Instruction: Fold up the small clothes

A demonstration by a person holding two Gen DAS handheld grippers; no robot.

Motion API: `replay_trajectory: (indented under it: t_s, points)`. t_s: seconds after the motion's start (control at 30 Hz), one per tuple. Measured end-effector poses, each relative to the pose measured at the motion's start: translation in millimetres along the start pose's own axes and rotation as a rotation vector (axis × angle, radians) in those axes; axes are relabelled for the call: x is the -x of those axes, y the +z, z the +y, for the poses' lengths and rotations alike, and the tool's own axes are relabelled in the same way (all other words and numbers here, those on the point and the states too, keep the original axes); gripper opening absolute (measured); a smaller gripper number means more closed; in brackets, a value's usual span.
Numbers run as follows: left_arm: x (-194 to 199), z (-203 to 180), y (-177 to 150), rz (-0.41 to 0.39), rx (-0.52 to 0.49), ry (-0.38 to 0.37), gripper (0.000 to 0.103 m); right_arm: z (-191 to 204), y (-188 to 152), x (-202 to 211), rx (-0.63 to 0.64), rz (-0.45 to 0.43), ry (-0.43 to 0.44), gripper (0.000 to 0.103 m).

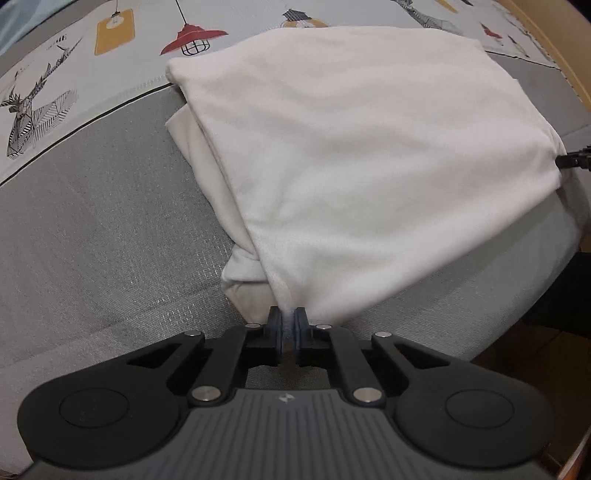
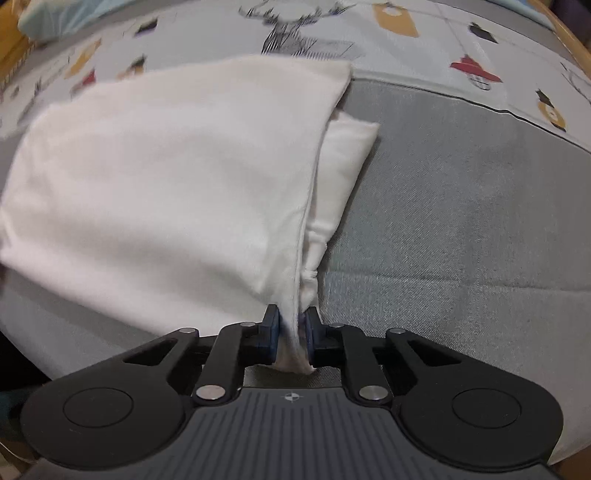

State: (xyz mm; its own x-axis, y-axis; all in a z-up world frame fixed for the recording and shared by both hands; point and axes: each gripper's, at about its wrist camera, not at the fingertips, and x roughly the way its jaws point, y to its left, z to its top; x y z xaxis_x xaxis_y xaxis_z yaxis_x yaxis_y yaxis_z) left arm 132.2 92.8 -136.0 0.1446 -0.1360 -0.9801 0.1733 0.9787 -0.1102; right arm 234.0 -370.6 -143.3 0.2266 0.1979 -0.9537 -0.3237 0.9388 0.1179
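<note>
**Both claws clamped on the near corners of the white garment**

The left claw [image 1: 287, 325] is clenched on a bunched corner of the white garment [image 1: 354, 155], with the cloth pinched thin between its blue pads [image 1: 300, 328]. From that pinch the fabric fans upward and away, lifted a little off the surface. Beneath the top layer a second layer of the same cloth shows along the left edge. At the far right of the left wrist view the tip of the other tool [image 1: 576, 160] touches the garment's opposite corner.

The right claw [image 2: 291, 328] grasps its own corner of the garment [image 2: 177, 177] — a gathered wad of cloth fills the gap between the pads [image 2: 272, 328], and a tail of it hangs out below them. Here the under layer peeks out on the right side of the top sheet.

The garment rests on a bed whose near part is a grey woven cover [image 1: 103, 229]; farther off lies a pale sheet printed with lamps and deer [image 1: 55, 92]. A wooden rim [image 2: 576, 33] curves along the edge in the right wrist view
</note>
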Motion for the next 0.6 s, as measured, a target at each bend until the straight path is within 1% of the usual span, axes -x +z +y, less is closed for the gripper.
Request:
replay_trajectory:
  t_s: [0.07,0.1,0.13,0.2,0.23,0.27,0.33,0.4,0.43,0.47,0.53,0.6]
  points:
    - [-5.3,2.9,-3.2,0.041,0.007,0.010,0.005,-6.6,-2.8,0.6,-0.032,0.010,0.014,0.013]
    - [-8.7,2.8,-4.7,0.063,0.003,0.018,0.005,-7.2,-5.7,-3.2,-0.026,0.035,-0.006,0.009]
    - [-9.9,1.9,-5.7,0.072,0.002,0.021,0.006,-5.8,-8.4,-7.8,-0.006,0.061,-0.028,0.006]
    - [-7.7,0.7,-4.7,0.072,0.017,0.034,0.010,-2.5,-10.7,-10.2,0.015,0.072,-0.042,0.006]
    - [-3.8,-1.1,-4.0,0.066,0.028,0.038,0.014,-2.4,-9.9,-8.6,0.009,0.065,-0.044,0.007]
    - [-0.4,-2.9,-4.3,0.055,0.030,0.044,0.020,-3.2,-8.6,-6.2,-0.004,0.058,-0.046,0.007]
    - [7.9,-5.0,-1.0,0.007,0.024,0.070,0.024,-3.0,-6.8,-0.4,-0.018,0.036,-0.044,0.008]
    - [16.3,-5.2,1.9,-0.044,0.035,0.063,0.024,1.2,-5.4,7.2,0.001,-0.003,-0.044,0.010]
    - [18.9,-4.7,3.6,-0.059,0.042,0.055,0.024,2.3,-3.9,9.8,0.010,-0.019,-0.045,0.012]
    - [20.4,-6.1,4.0,-0.069,0.043,0.057,0.024,2.9,-2.0,11.7,0.014,-0.033,-0.040,0.012]
    - [19.7,-8.5,3.0,-0.071,0.034,0.072,0.024,3.1,2.4,13.1,0.010,-0.046,-0.024,0.012]
    - [16.6,-8.7,6.3,-0.065,0.027,0.083,0.024,3.1,4.6,11.9,0.013,-0.048,-0.030,0.013]
